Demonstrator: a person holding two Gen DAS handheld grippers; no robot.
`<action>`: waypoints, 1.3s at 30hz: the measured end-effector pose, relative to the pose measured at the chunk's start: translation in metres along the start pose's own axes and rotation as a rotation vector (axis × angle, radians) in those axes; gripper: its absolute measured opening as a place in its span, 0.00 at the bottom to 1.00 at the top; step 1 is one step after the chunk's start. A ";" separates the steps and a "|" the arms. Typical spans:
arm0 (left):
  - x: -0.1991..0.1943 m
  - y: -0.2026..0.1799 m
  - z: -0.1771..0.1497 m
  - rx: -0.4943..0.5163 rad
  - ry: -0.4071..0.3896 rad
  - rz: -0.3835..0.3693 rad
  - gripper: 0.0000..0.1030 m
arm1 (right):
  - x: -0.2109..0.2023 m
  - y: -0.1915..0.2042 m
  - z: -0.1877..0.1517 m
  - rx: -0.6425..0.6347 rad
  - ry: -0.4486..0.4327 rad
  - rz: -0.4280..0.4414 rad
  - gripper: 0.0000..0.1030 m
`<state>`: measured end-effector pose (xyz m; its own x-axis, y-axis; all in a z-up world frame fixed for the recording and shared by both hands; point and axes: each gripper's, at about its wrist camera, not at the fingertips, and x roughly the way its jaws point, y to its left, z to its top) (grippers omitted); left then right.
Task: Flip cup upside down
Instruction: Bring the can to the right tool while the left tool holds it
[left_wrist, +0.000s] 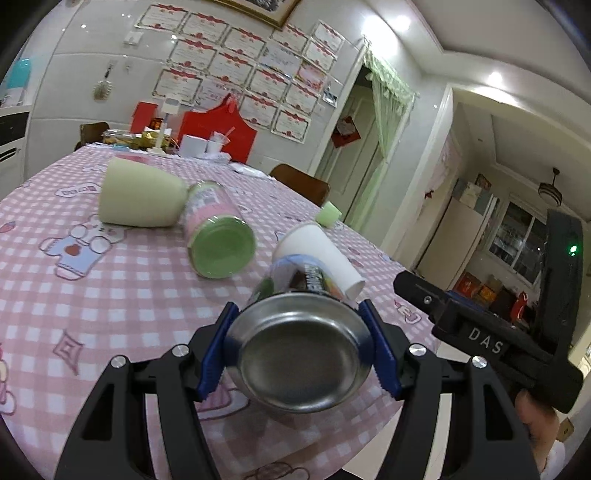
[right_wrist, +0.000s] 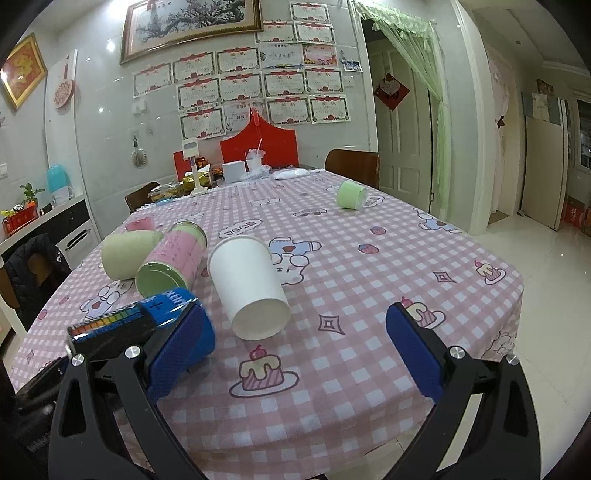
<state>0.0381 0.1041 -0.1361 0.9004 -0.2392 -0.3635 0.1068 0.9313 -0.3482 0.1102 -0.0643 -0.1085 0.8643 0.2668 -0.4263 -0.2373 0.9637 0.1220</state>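
Observation:
My left gripper (left_wrist: 299, 350) is shut on a metal can (left_wrist: 295, 350) with a printed label, held on its side above the table with its shiny bottom toward the camera. The can also shows in the right wrist view (right_wrist: 129, 321), at the left behind my right gripper's left finger. A white paper cup (right_wrist: 249, 288) lies on its side on the pink checked tablecloth (right_wrist: 369, 280), its base toward me; it also shows in the left wrist view (left_wrist: 317, 254), just behind the can. My right gripper (right_wrist: 299, 347) is open and empty, in front of the paper cup.
A cream cup (left_wrist: 140, 197) and a pink tin with a green end (left_wrist: 218, 229) lie on their sides at the left. A small green cup (right_wrist: 351, 195) lies far right. Boxes and clutter stand at the table's far end. Chairs (right_wrist: 352, 164) stand around the table.

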 end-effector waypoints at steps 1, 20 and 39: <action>0.004 -0.002 0.000 0.010 0.011 -0.003 0.64 | 0.001 0.000 0.000 0.002 0.006 0.002 0.93; 0.023 -0.006 0.017 0.038 0.107 -0.088 0.67 | 0.009 -0.008 0.003 0.080 0.094 0.041 0.93; 0.010 0.046 0.040 -0.088 0.169 0.010 0.71 | 0.050 -0.003 0.010 0.439 0.422 0.390 0.92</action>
<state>0.0686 0.1557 -0.1215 0.8165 -0.2796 -0.5051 0.0542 0.9082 -0.4150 0.1588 -0.0535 -0.1211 0.4871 0.6551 -0.5775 -0.2162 0.7312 0.6470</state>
